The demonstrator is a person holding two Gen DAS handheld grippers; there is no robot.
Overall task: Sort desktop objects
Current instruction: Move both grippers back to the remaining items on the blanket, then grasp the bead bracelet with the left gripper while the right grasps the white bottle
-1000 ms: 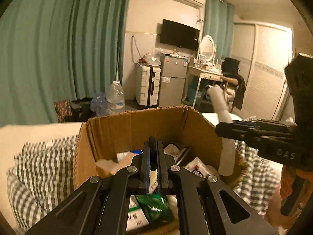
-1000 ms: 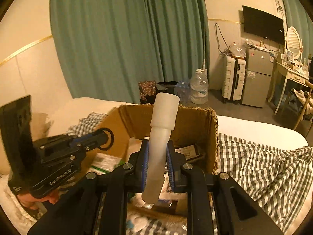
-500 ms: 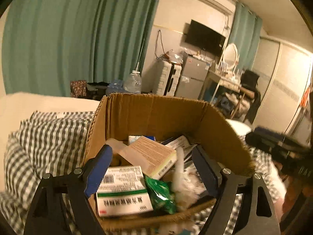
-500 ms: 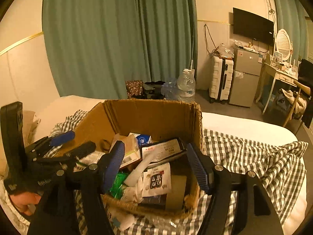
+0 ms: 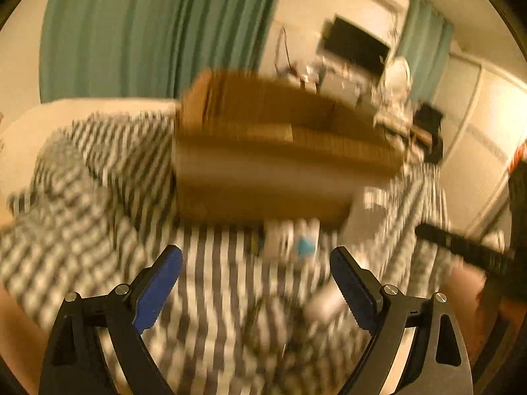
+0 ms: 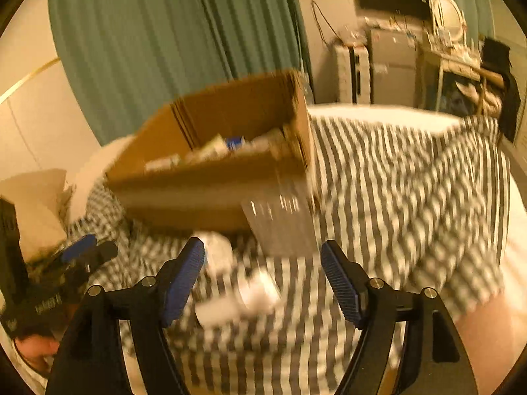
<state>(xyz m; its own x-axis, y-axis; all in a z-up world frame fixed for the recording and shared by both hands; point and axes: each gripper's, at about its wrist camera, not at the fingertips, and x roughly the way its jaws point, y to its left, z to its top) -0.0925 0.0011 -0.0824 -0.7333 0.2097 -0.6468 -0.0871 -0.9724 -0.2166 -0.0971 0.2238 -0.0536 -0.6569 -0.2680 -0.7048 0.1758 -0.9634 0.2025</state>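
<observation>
Both views are motion-blurred. A brown cardboard box sits on the checked blanket and shows in the right wrist view with several packets inside. My left gripper is open and empty, low over the blanket in front of the box; a white packet with a blue mark lies just ahead of it. My right gripper is open and empty; a white tube-like item lies between its jaws on the blanket, and a clear plastic container leans at the box's near right corner.
The black-and-white checked blanket covers the bed. Green curtains, a suitcase and small fridge and a cluttered desk stand behind. The left gripper shows at the left of the right wrist view.
Both grippers opened, dropping the white tube into the box, then pulled back and down. They now point at loose items on the blanket in front of the box.
</observation>
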